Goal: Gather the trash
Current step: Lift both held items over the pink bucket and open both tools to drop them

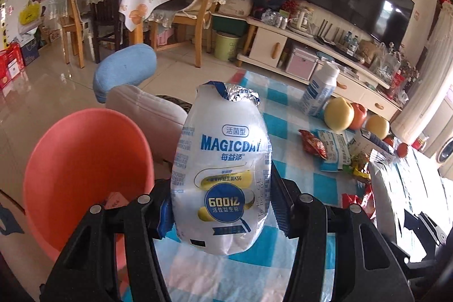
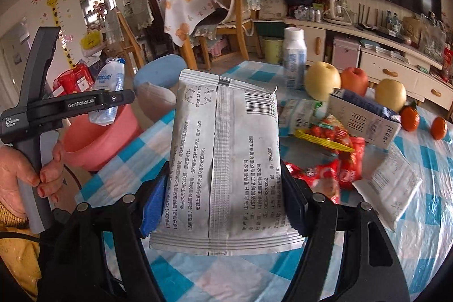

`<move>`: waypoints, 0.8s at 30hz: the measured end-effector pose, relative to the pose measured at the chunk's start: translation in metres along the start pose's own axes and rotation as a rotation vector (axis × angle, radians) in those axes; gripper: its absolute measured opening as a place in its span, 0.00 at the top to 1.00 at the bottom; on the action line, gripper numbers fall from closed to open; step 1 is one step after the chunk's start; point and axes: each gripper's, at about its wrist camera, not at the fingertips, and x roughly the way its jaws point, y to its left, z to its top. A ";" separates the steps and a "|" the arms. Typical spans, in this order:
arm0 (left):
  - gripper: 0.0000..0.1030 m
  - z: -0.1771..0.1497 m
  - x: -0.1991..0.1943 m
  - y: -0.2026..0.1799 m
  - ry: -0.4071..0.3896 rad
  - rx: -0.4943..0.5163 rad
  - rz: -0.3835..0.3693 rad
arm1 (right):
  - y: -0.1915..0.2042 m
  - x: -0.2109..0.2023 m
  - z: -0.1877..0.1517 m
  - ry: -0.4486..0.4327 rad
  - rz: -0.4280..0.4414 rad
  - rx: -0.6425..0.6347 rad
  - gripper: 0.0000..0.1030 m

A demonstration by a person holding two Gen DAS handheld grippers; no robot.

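1. My left gripper (image 1: 220,220) is clamped on an empty MAGICDAY drink bottle (image 1: 222,174), jaws pressing its crumpled lower body. The bottle is thin and already dented, so I judge it could slip or twist out before it is over the pink basin (image 1: 85,160), which sits off the table's near-left edge.
2. My right gripper (image 2: 223,205) holds a flat grey sachet (image 2: 226,157) by its side edges, upright. It is slick and floppy; a fast swing could bend it free onto the checked tablecloth (image 2: 424,188).
3. In the right wrist view my left gripper (image 2: 113,99) hangs with the bottle above the basin (image 2: 99,143). Bringing both tools there together risks a knock.
4. More trash lies far right: red wrappers (image 2: 325,174), another sachet (image 2: 388,188), a carton (image 2: 365,118). The apples (image 2: 322,81) and oranges (image 2: 410,118) nearby could be swept along by mistake.
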 end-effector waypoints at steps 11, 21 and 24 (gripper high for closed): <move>0.45 0.014 -0.017 0.112 -0.039 -0.223 0.174 | 0.119 0.057 0.057 0.020 0.116 -0.216 0.31; 0.45 0.007 -0.016 0.180 -0.028 -0.365 0.234 | 0.202 0.118 0.079 0.063 0.199 -0.323 0.31; 0.45 0.006 -0.010 0.195 -0.004 -0.410 0.255 | 0.219 0.136 0.077 0.096 0.220 -0.342 0.29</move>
